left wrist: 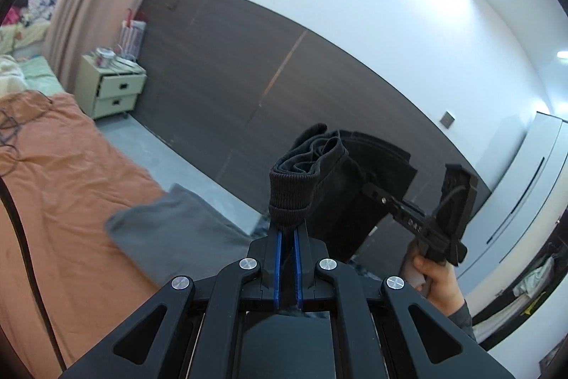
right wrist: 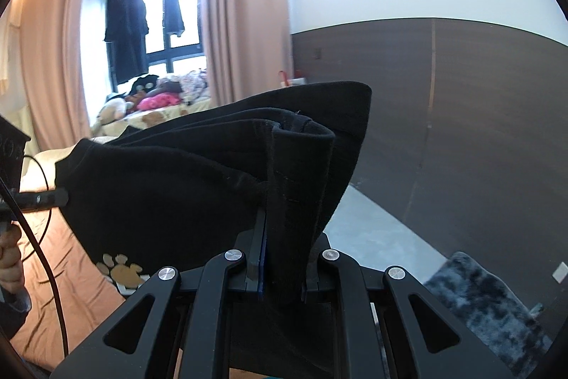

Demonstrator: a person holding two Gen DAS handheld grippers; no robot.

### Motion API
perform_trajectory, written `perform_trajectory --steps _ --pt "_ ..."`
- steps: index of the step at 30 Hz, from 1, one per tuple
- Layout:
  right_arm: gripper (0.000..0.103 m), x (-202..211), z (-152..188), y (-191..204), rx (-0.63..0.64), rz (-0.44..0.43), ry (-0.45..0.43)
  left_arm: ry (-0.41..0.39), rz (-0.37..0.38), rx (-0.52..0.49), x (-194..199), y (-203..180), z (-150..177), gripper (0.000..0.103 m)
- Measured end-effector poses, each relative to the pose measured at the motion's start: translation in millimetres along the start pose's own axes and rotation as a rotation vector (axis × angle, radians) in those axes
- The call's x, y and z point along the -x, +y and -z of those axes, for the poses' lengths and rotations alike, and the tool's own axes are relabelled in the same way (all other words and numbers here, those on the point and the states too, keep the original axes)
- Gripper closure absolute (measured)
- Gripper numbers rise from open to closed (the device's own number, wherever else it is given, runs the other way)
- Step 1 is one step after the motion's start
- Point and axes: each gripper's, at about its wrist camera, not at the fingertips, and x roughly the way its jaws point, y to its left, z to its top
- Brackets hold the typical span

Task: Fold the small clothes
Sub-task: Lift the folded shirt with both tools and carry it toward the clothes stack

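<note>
A black garment (left wrist: 330, 180) hangs in the air between my two grippers, bunched and folded over itself. In the left wrist view my left gripper (left wrist: 287, 224) is shut on the garment's ribbed hem, blue pads (left wrist: 278, 251) pressed close. My right gripper (left wrist: 371, 190), held by a hand (left wrist: 438, 283), grips the cloth's far side. In the right wrist view the right gripper (right wrist: 284, 229) is shut on a thick fold of the black garment (right wrist: 170, 187), which bears a tan paw print (right wrist: 122, 270). The left gripper (right wrist: 61, 198) pinches the garment's left edge.
An orange bedsheet (left wrist: 71, 187) lies below, with a grey cloth (left wrist: 170, 233) on its edge. A cream nightstand (left wrist: 113, 86) stands by the dark wall panel. A fluffy grey rug (right wrist: 479, 301) is on the floor. Toys and clothes (right wrist: 156, 95) are piled by the window.
</note>
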Motion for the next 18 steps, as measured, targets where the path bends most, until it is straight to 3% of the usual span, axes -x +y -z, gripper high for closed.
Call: perform_trajectory --steps 10,18 --pt "0.093 -28.9 -0.8 35.7 -0.017 0.059 0.056 0.082 0.059 0.074 -45.5 6.9 2.6 0.098" --pt "0.093 -125.8 15.0 114.4 -0.026 0.05 0.151 0.12 -0.037 0.132 -84.4 76.7 2.0 0.098"
